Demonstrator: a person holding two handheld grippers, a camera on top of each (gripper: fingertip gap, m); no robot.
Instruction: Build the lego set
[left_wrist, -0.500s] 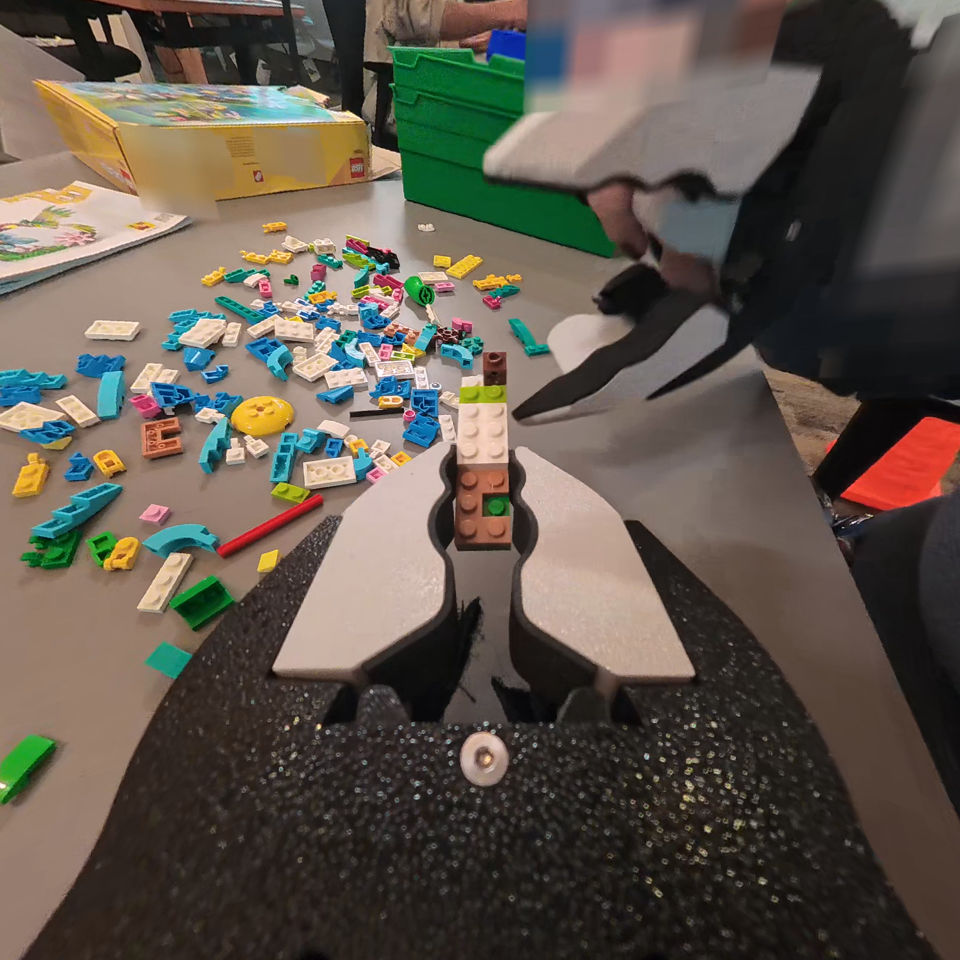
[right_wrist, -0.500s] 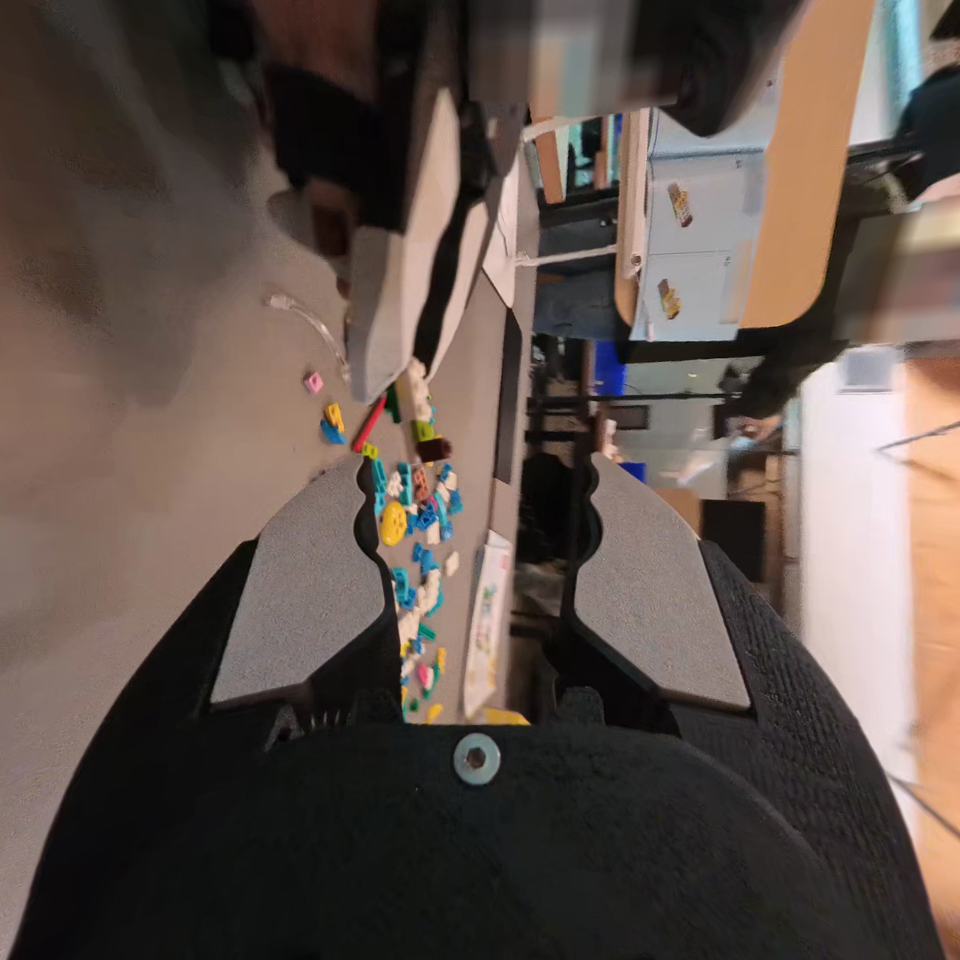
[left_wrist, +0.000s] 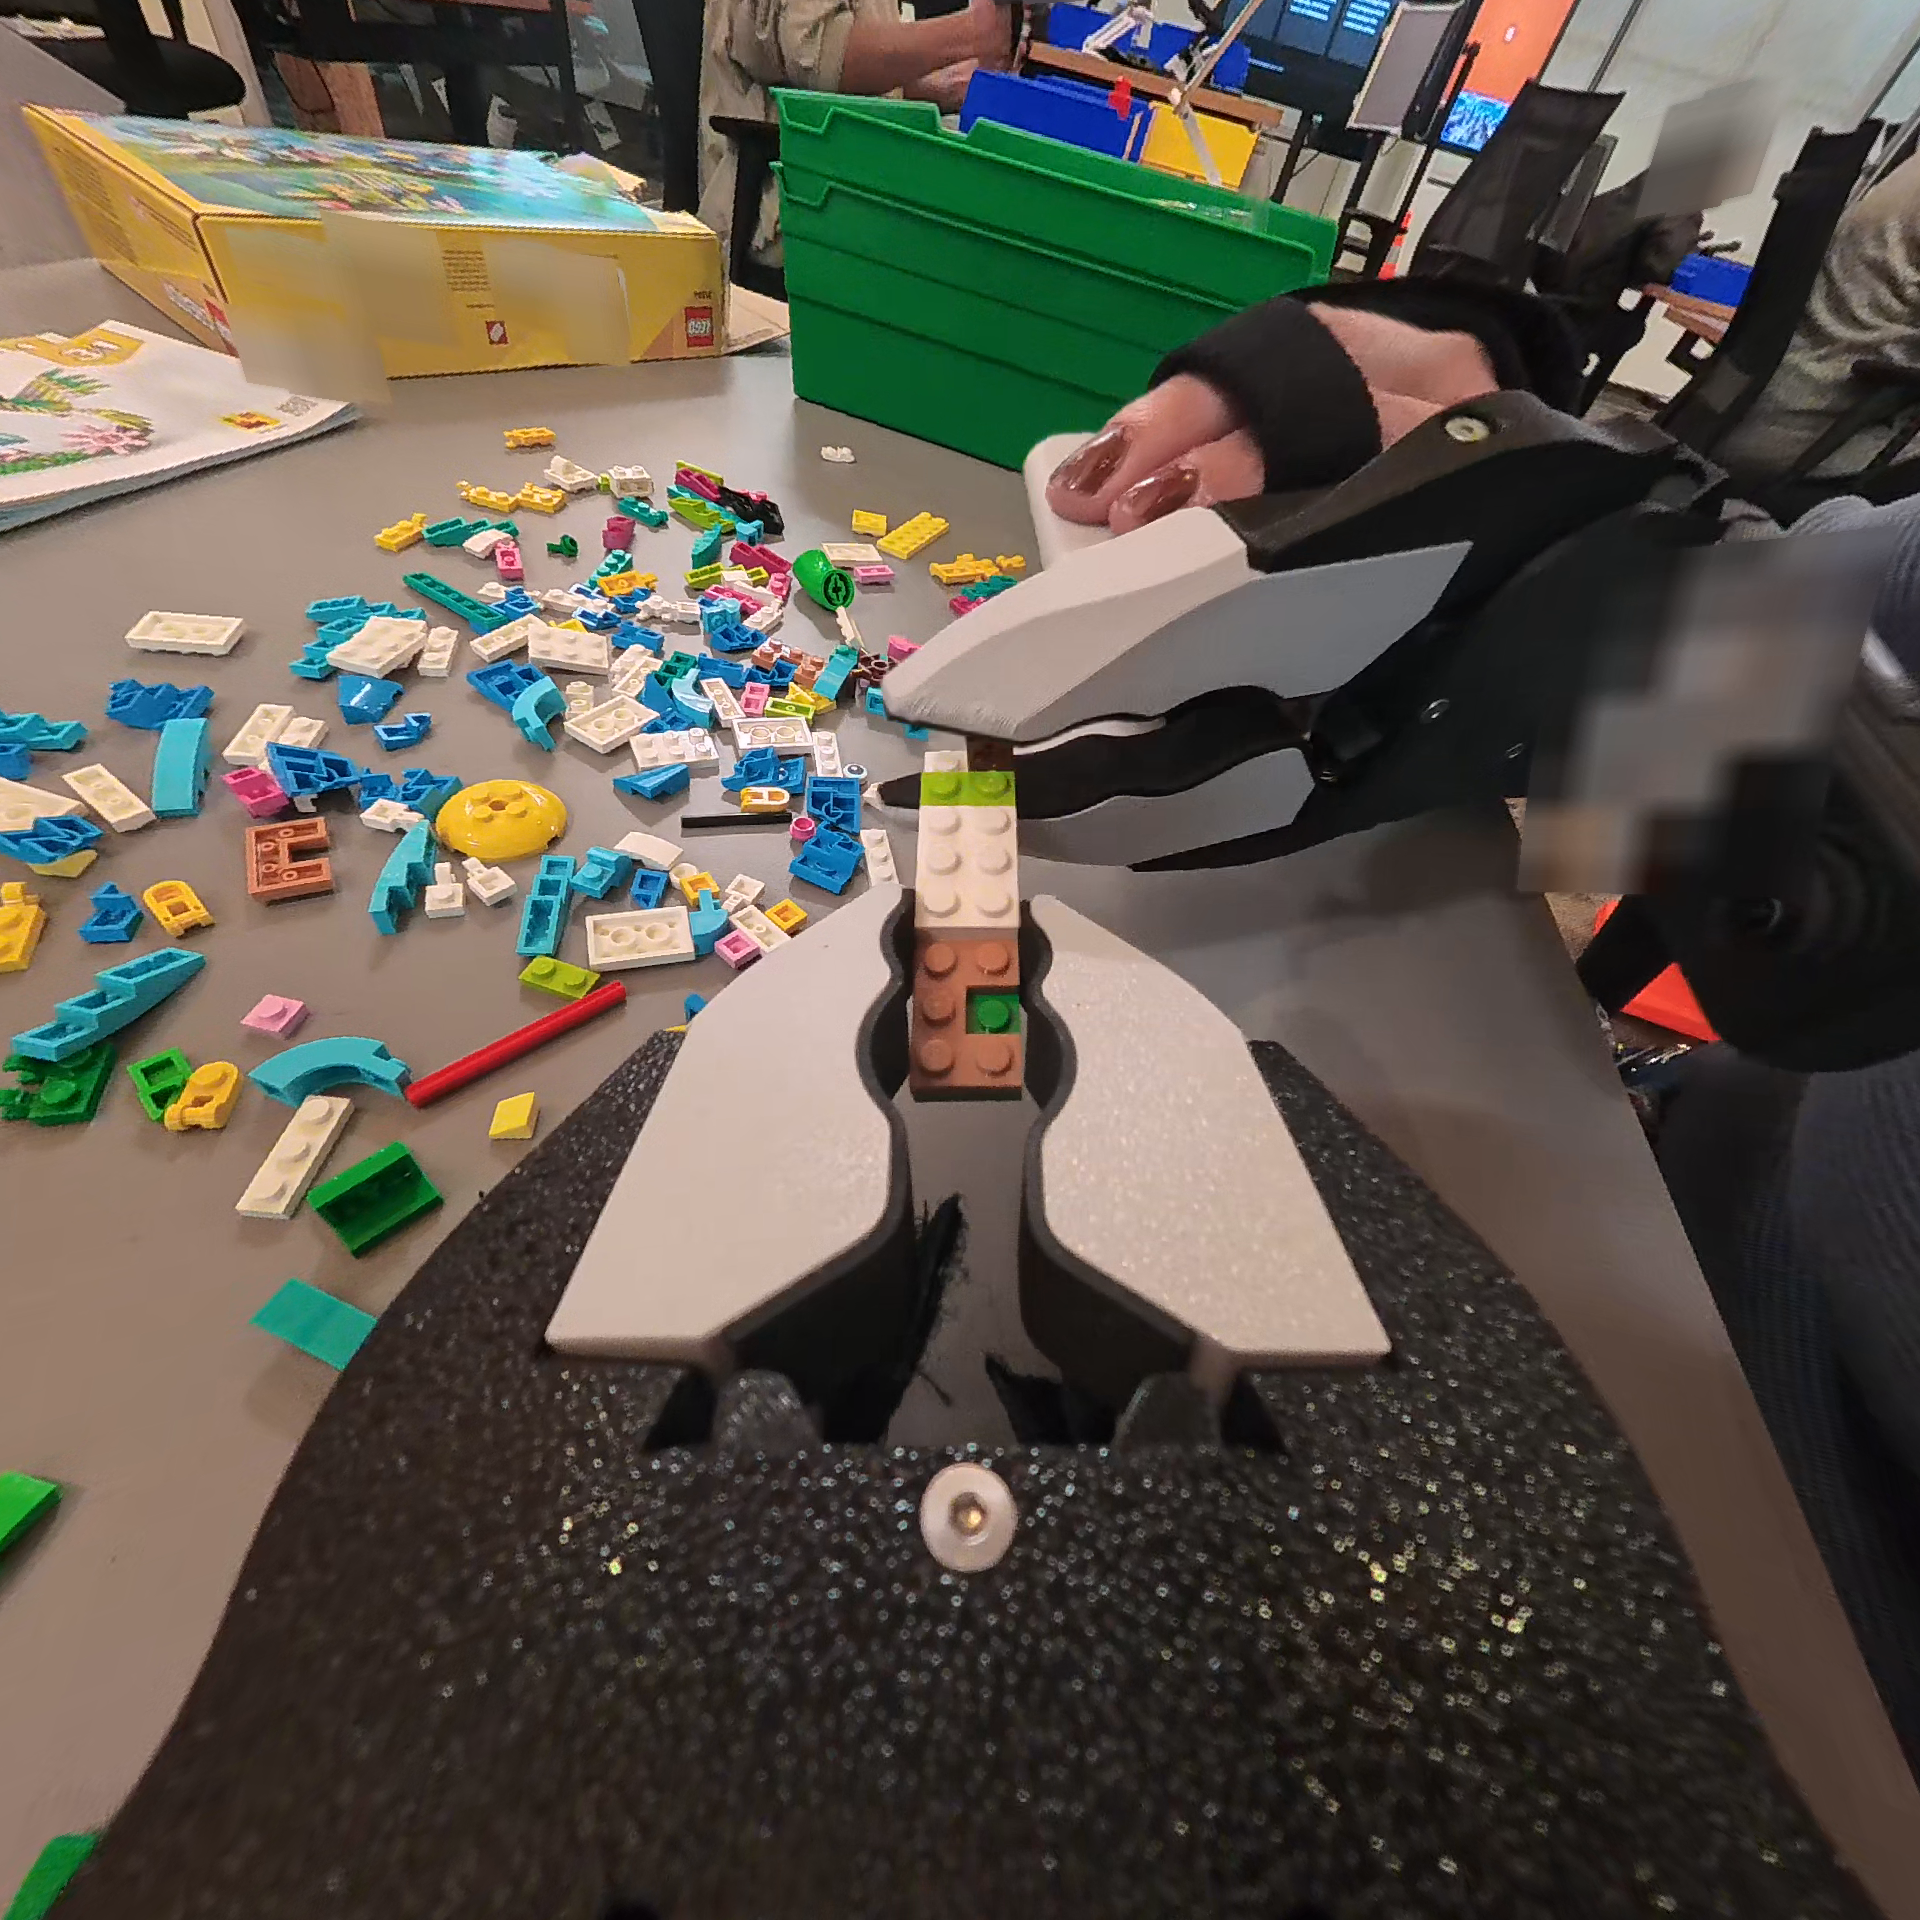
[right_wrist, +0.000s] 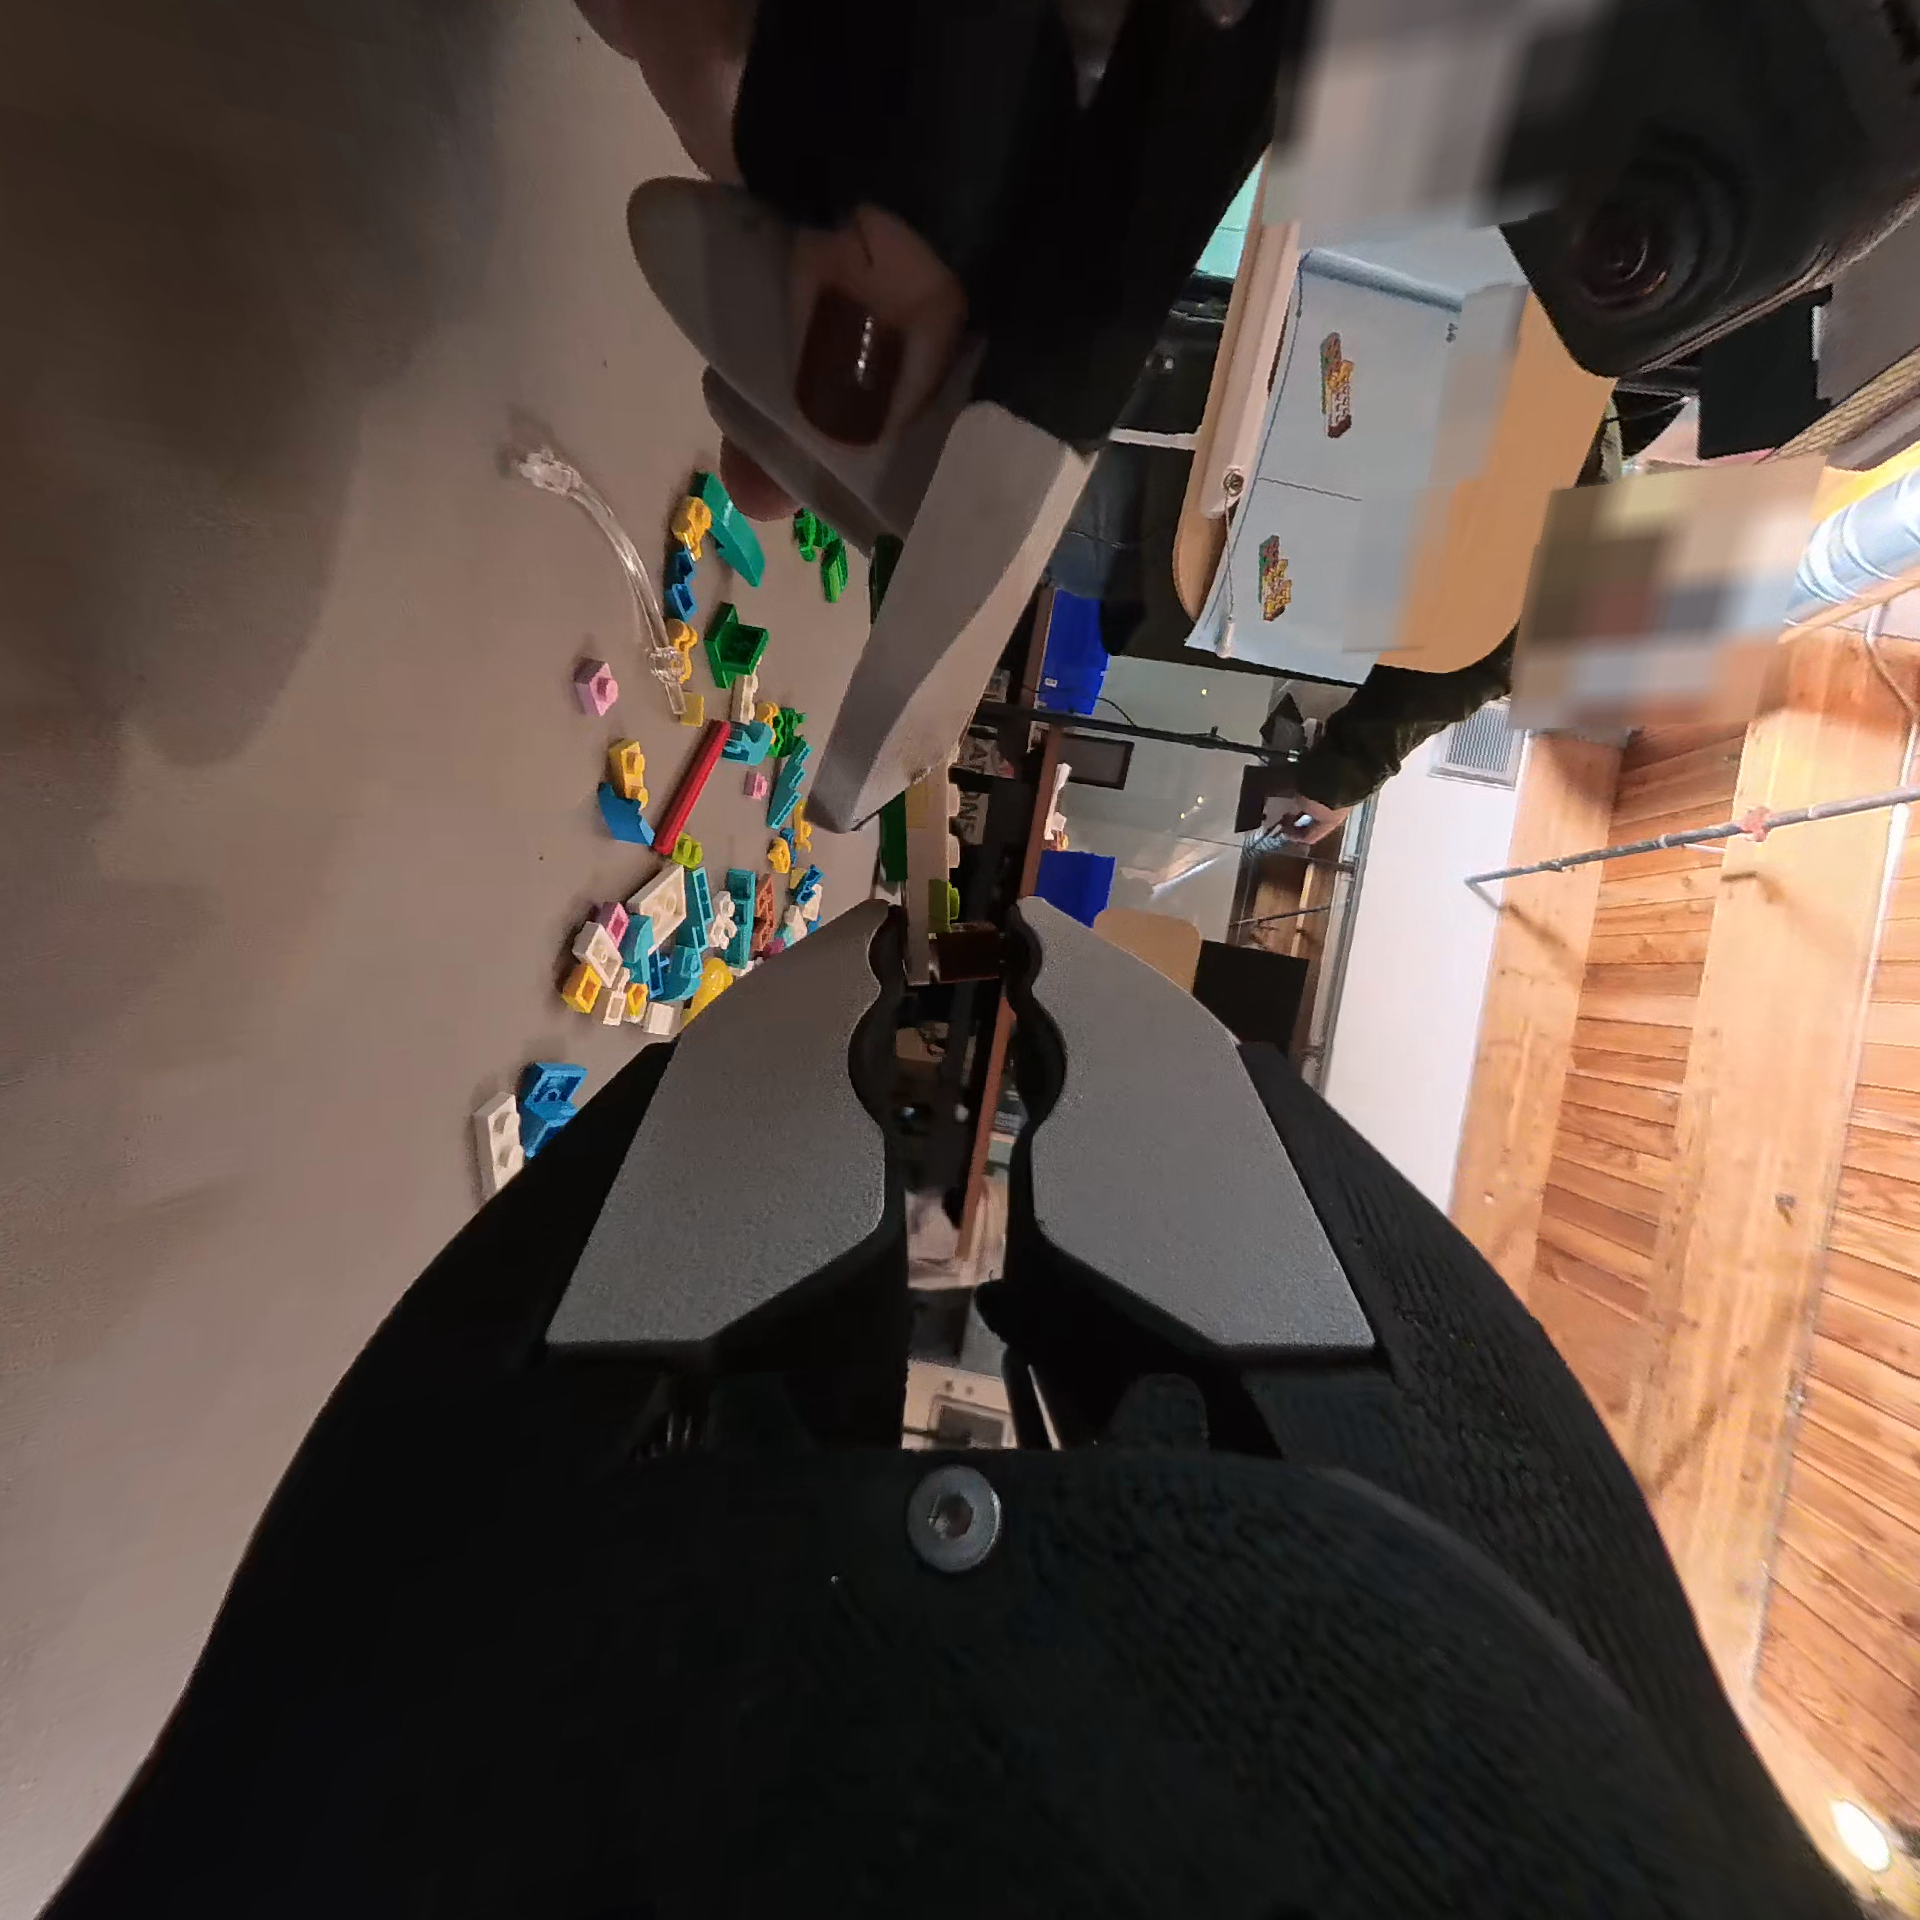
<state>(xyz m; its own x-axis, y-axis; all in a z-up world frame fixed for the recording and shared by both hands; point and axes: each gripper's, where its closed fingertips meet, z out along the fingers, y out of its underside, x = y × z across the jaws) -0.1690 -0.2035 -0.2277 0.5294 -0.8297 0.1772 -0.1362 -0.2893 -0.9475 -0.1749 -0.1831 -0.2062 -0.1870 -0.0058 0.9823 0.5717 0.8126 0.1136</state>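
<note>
Your left tongs (left_wrist: 968, 966) are pinched tight on the brown base of the little lego stack (left_wrist: 966, 914), which runs brown, then white, then lime, with a dark brown bit at the far tip. It's held up off the bench (left_wrist: 1299, 935), sticking out forward between the tips.

Off to your left on the bench you've got the loose pile of pieces (left_wrist: 582, 707): a brown bracket plate (left_wrist: 289, 856), a yellow dome (left_wrist: 501, 819), and a red rod (left_wrist: 516, 1042) lying nearer to you. Behind those sit the instruction booklet (left_wrist: 125, 416), the yellow box (left_wrist: 395, 270) and the green bin (left_wrist: 997, 281).

Coming in from your right, the right tongs (left_wrist: 909, 753) are nearly closed around the far end of the stack, one jaw over the top and one under. From your right wrist view you can see those right tongs (right_wrist: 951, 935) squeezing the dark brown end piece (right_wrist: 971, 951), with your other tool's grey finger (right_wrist: 935, 644) right in front, blocking most of the stack. That view also catches a clear curved piece (right_wrist: 623, 551) on the bench, which the left view doesn't show.
</note>
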